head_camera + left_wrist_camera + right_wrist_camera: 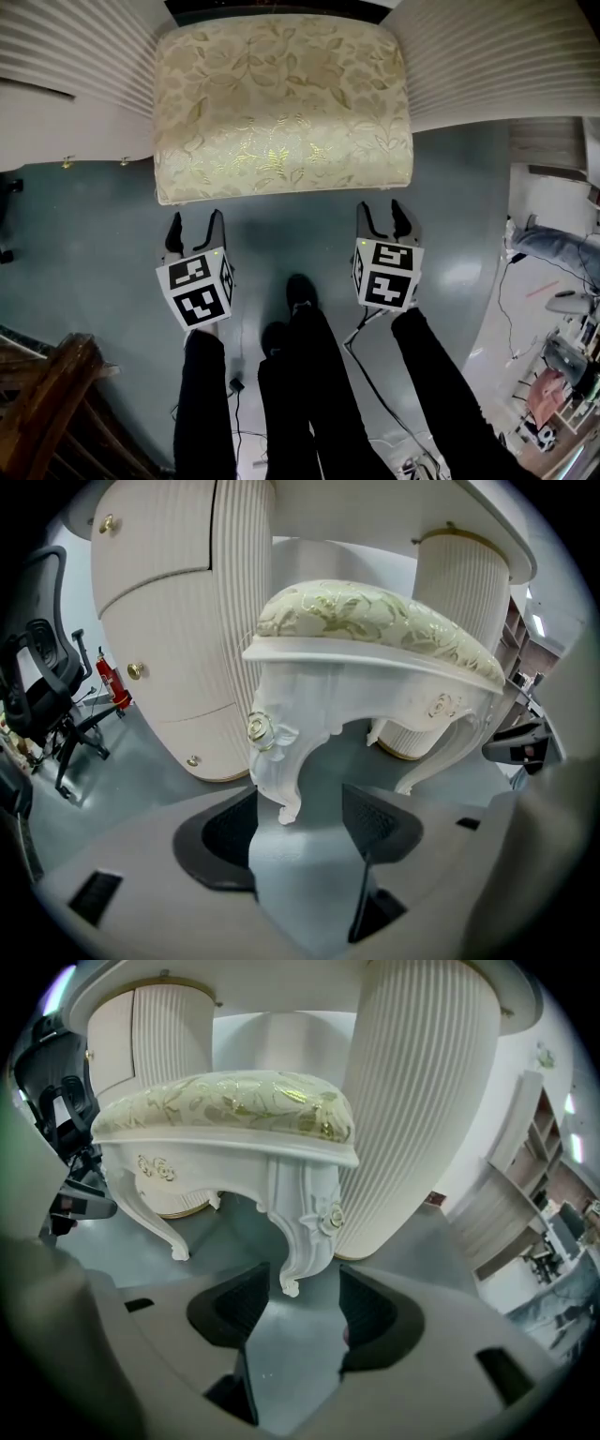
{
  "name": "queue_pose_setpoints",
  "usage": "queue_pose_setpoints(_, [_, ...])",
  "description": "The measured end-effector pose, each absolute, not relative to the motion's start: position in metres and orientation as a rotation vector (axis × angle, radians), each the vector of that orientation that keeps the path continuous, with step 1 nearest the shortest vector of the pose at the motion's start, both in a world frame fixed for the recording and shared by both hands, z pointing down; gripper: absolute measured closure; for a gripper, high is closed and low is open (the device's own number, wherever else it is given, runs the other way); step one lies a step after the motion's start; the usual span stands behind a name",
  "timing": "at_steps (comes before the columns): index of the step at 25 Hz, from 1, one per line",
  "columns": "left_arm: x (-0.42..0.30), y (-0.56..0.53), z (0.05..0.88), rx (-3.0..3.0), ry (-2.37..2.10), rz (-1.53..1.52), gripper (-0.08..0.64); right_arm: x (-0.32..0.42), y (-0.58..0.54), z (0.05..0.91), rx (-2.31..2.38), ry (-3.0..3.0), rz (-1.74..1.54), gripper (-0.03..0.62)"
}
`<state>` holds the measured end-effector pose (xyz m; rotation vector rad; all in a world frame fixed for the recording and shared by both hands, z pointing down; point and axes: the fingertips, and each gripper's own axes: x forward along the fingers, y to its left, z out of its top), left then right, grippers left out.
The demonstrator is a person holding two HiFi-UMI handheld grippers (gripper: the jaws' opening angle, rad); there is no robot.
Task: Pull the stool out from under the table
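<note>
The stool (281, 103) has a cream floral cushion and white carved legs, and stands on the grey floor between the table's ribbed pedestals. My left gripper (195, 230) is open just short of the stool's front left corner. In the left gripper view the front left leg (275, 757) stands right ahead of the open left gripper (300, 832), its foot level with the fingertips and untouched. My right gripper (387, 220) is open at the front right corner. In the right gripper view the front right leg (305, 1232) stands just beyond the right gripper (300, 1312), nothing gripped.
White ribbed table pedestals (75, 56) (506, 56) flank the stool. The person's legs (300, 375) stand behind the grippers, with a cable on the floor. A wooden piece of furniture (47, 403) is at lower left. An office chair (42, 686) and a fire extinguisher (111, 682) stand left.
</note>
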<state>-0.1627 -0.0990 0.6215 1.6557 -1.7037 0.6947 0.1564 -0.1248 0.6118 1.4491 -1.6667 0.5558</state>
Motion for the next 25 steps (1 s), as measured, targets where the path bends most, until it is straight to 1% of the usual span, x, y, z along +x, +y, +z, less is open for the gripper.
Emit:
queue_pose_setpoints(2, [-0.167,-0.103,0.626,1.649,-1.714,0.716,0.256,0.157,-0.132,0.616,1.452,-1.656,0.546,0.351])
queue_pose_setpoints(4, [-0.172,-0.109,0.629,1.637,-1.725,0.718,0.241,0.157,-0.139,0.621,1.456,-1.647,0.539,0.345])
queue_pose_setpoints(9, [-0.178,-0.128,0.635,1.629,-1.736,0.701,0.238,0.160,-0.156,0.626,1.478,-1.634,0.495,0.334])
queue_pose_setpoints(25, [-0.183,-0.161,0.645,1.682,-1.786,0.783,0.241,0.152,-0.182,0.632,1.461,-1.713,0.347,0.334])
